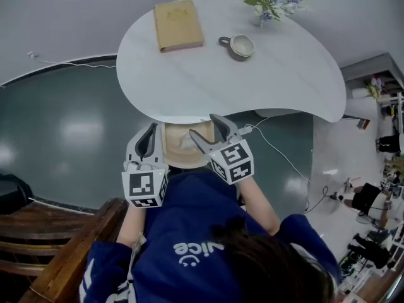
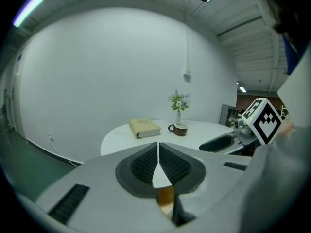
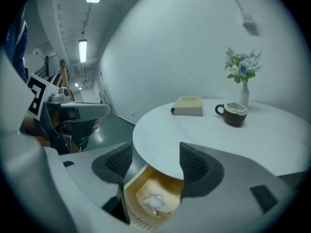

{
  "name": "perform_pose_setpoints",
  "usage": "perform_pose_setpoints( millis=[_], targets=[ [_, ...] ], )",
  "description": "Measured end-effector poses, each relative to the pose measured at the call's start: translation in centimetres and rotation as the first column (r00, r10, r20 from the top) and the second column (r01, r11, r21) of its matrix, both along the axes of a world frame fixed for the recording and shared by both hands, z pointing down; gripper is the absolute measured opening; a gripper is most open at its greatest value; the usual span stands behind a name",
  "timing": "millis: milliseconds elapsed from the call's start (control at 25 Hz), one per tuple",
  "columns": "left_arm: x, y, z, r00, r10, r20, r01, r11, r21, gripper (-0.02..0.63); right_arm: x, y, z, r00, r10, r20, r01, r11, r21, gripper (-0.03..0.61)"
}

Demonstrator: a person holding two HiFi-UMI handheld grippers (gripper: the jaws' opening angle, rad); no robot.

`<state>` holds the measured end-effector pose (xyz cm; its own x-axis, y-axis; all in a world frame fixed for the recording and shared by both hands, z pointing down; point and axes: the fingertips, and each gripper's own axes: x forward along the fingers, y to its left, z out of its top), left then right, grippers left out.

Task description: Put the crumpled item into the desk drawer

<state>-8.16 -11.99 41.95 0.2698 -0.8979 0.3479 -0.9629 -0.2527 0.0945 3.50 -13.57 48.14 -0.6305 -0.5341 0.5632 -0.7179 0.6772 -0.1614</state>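
Observation:
A wooden drawer (image 1: pixel 185 145) stands pulled out from under the near edge of the white desk (image 1: pixel 208 74). A crumpled white item (image 3: pixel 156 202) lies on the drawer's floor (image 3: pixel 167 186). My right gripper (image 3: pixel 155 161) hangs open above the drawer with nothing between its fingers; in the head view it (image 1: pixel 207 129) is at the drawer's right side. My left gripper (image 2: pixel 158 157) is shut and empty, at the drawer's left side (image 1: pixel 150 137). The drawer's inside is mostly hidden in the head view.
On the desk lie a tan book (image 1: pixel 178 24), a brown mug (image 1: pixel 238 45) and a vase of flowers (image 1: pixel 271 0). A white cable (image 1: pixel 285 160) runs over the green floor to the right. A dark wooden chair (image 1: pixel 44 242) stands at lower left.

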Motion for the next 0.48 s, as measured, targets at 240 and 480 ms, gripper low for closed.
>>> perform_pose_setpoints(
  millis=[240, 480],
  targets=[
    [1.5, -0.7, -3.8, 0.997, 0.054, -0.062, -0.049, 0.995, 0.09, 0.012, 0.0, -0.5, -5.0, 0.997, 0.034, 0.074, -0.042, 0.993, 0.109, 0.311],
    [2.9, -0.7, -8.2, 0.993, 0.097, -0.066, -0.081, 0.974, 0.21, 0.012, 0.5, -1.0, -10.7, 0.99, 0.069, 0.12, -0.1, 0.956, 0.275, 0.311]
  ],
)
